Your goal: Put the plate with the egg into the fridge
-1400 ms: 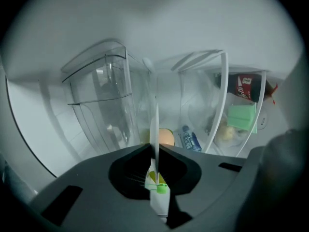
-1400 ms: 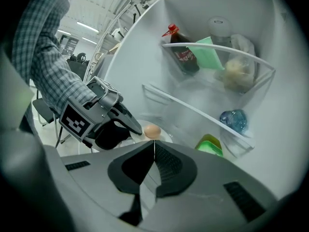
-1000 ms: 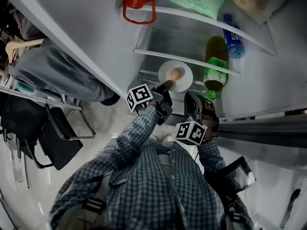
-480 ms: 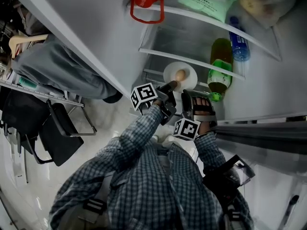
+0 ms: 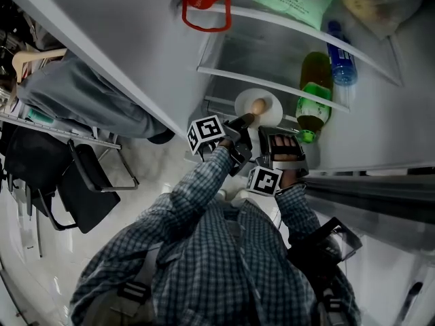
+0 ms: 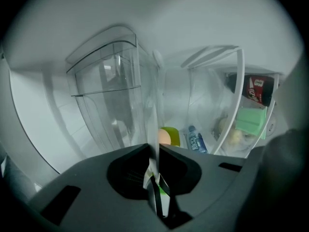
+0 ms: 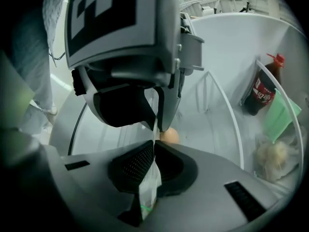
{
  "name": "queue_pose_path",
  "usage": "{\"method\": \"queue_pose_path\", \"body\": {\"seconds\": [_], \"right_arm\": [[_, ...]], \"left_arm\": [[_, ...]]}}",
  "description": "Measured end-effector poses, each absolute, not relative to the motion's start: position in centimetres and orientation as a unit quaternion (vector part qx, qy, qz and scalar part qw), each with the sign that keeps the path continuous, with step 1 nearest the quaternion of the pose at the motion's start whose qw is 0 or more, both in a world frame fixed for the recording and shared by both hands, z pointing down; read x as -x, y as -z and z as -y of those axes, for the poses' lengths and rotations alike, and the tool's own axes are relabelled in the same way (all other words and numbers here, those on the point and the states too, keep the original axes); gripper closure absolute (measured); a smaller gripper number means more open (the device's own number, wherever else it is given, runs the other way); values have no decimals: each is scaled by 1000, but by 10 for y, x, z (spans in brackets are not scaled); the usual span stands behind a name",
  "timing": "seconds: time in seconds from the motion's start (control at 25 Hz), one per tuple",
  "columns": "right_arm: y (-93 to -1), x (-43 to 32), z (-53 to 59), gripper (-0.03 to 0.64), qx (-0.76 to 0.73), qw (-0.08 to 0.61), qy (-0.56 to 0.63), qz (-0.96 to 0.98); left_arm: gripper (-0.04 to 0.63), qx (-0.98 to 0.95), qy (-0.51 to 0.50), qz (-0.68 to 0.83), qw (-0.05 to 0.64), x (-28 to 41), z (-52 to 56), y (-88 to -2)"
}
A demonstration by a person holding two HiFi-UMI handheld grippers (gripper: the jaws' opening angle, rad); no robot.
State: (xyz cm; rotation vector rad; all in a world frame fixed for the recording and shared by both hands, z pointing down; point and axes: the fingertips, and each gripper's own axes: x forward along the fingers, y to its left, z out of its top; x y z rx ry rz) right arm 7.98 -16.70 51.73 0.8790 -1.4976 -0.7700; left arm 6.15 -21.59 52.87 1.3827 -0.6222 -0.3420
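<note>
As the plate (image 5: pixel 269 98) has crept a little further up and right over the last second, it now sits deeper past the front edge of the lower shelf (image 5: pixel 219 104) of the fridge (image 5: pixel 136 39), with the egg (image 5: pixel 258 106) lying near its middle.

On the left, the left gripper (image 5: pixel 242 121) is clamped on the plate's near rim. Its own view shows the jaws pressed together on the rim, seen edge-on as a thin white line, with the egg just beyond. The right gripper (image 5: pixel 266 136) pinches the same rim just beside it, jaws closed on the white edge and the egg ahead of them. Further right, the green bottle (image 5: pixel 311 94) stands close to the plate's far-right edge.

The small inward shift suggests the placing step is nearly done. Whether the plate already rests on the shelf cannot be told. The likely next need is to settle it flat, clear of the bottle, before either gripper lets go.
</note>
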Motion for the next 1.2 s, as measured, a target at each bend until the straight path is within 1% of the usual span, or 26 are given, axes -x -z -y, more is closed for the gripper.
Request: {"method": "queue_pose_path", "body": {"seconds": [0.36, 0.64, 1.2], "right_arm": [[-519, -82, 170, 600, -381, 588, 331, 633], [-528, -87, 171, 600, -378, 595, 325, 630], [-530, -93, 175, 600, -400, 608, 303, 616]], "left_arm": [[566, -632, 148, 278, 708, -63, 217, -529], [566, -649, 114, 279, 699, -68, 216, -531], [558, -682, 80, 243, 685, -75, 202, -525]]}}
